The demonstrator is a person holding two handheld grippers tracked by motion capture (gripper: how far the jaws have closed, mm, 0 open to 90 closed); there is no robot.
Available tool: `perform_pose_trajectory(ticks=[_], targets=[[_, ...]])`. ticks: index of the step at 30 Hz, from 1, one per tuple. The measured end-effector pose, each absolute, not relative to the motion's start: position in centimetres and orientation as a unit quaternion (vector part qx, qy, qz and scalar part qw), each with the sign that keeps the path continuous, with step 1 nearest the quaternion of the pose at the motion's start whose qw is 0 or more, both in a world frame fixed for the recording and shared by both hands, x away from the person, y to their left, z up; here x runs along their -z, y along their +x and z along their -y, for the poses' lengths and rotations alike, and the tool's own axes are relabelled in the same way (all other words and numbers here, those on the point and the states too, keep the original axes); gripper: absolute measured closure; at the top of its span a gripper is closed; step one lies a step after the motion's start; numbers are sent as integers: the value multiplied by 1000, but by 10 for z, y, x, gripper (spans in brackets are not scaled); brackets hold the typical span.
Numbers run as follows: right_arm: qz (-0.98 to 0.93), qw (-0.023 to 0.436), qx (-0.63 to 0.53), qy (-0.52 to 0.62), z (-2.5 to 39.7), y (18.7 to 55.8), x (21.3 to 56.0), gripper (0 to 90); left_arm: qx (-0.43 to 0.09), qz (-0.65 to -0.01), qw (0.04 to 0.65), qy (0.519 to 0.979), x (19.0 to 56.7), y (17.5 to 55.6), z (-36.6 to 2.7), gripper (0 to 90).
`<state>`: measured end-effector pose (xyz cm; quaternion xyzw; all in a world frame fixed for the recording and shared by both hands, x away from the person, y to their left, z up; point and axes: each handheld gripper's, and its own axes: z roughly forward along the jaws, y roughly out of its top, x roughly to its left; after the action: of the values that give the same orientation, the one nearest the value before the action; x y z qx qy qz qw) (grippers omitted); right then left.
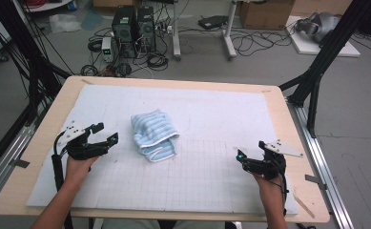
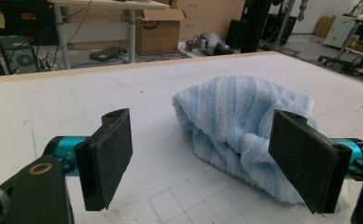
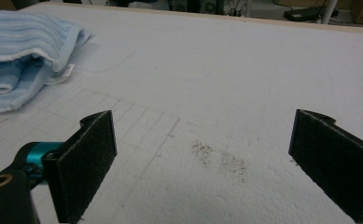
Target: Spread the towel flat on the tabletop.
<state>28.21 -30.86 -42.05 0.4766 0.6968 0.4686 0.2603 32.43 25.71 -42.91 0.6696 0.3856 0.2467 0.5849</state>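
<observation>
A folded light-blue striped towel (image 1: pixel 153 134) lies bunched near the middle of the white gridded mat (image 1: pixel 211 119). My left gripper (image 1: pixel 106 133) rests on the mat just left of the towel, open and holding nothing. Seen from the left gripper view, the towel (image 2: pixel 244 121) sits just beyond the jaws, partly behind the right pad (image 2: pixel 305 161). My right gripper (image 1: pixel 250 155) stands open over bare mat at the right, well apart from the towel. The towel (image 3: pixel 23 56) lies far off at the upper left in the right gripper view, a small white tag at its edge.
The mat covers a wooden table (image 1: pixel 40 143). Beyond the far edge are computer towers (image 1: pixel 133 26), cables, desk legs and cardboard boxes on the floor. Black frame struts (image 1: pixel 316 71) stand at the table's right and left. A dark speckled smudge (image 3: pixel 221 158) marks the mat.
</observation>
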Motion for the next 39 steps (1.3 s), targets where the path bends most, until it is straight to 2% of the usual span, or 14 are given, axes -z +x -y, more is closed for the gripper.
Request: perform_pose_trajectory(ticks=[13, 24, 39], targets=[[-699, 252, -466, 480, 314, 280, 424, 65, -237, -374, 581, 683, 431, 329, -247, 229], [-707, 240, -476, 465, 297, 281, 421, 65, -234, -362, 568, 701, 420, 325, -240, 240], [-725, 220, -474, 449, 286, 287, 424, 66, -202, -294, 541, 762, 407, 352, -168, 248]])
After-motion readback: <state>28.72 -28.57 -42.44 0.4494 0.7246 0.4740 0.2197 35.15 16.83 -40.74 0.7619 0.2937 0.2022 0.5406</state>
